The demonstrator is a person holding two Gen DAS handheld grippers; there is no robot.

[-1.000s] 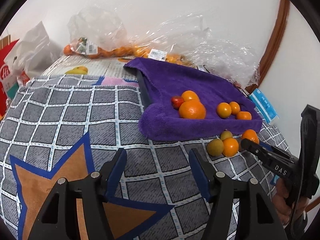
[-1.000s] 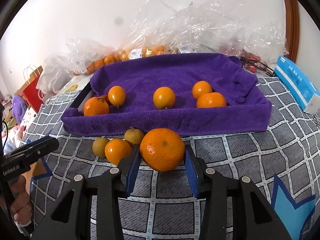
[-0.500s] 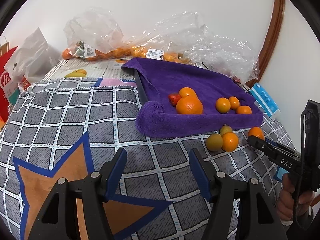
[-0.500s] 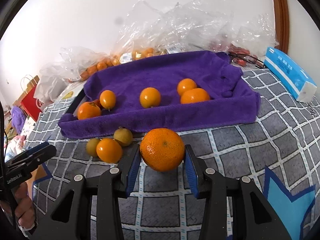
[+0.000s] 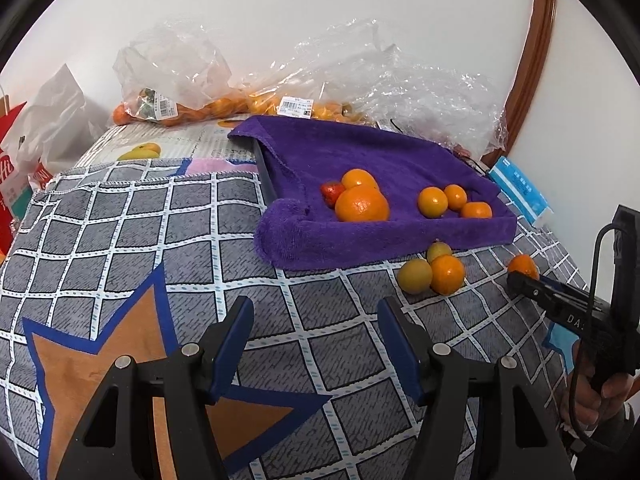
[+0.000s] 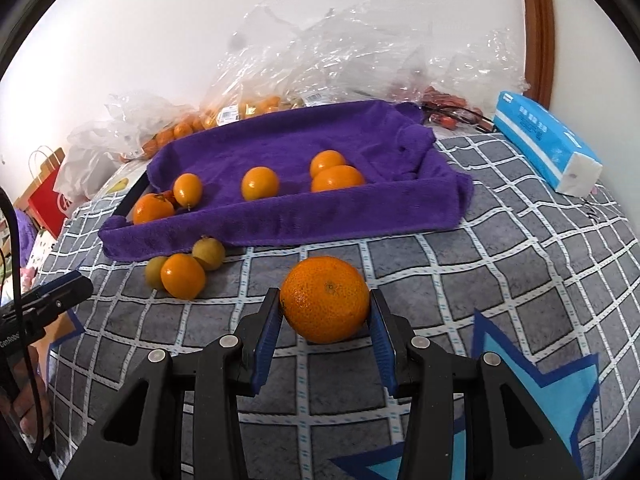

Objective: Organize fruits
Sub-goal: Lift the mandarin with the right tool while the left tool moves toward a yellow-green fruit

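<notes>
My right gripper [image 6: 325,318] is shut on a large orange [image 6: 325,310], held above the checked cloth in front of the purple towel-lined tray [image 6: 280,224]. Several small oranges [image 6: 260,183] lie in that tray. On the cloth by its front left corner sit one orange fruit [image 6: 183,275] and two yellowish ones [image 6: 209,253]. In the left wrist view my left gripper [image 5: 314,334] stands open over the cloth with nothing between its fingers. The tray [image 5: 384,236] lies ahead of it, the loose fruits [image 5: 446,274] to the right, and the right gripper [image 5: 520,276] with its orange at the right edge.
Clear plastic bags [image 6: 312,48] holding more small oranges lie behind the tray by the wall. A blue tissue pack [image 6: 544,146] lies at the right. A red paper bag [image 6: 48,196] and white bags stand beyond the left edge of the cloth-covered surface [image 5: 120,216].
My right gripper has drawn back from the tray with the large orange still in it; the tray and loose fruits now look farther off. The left gripper has hardly moved.
</notes>
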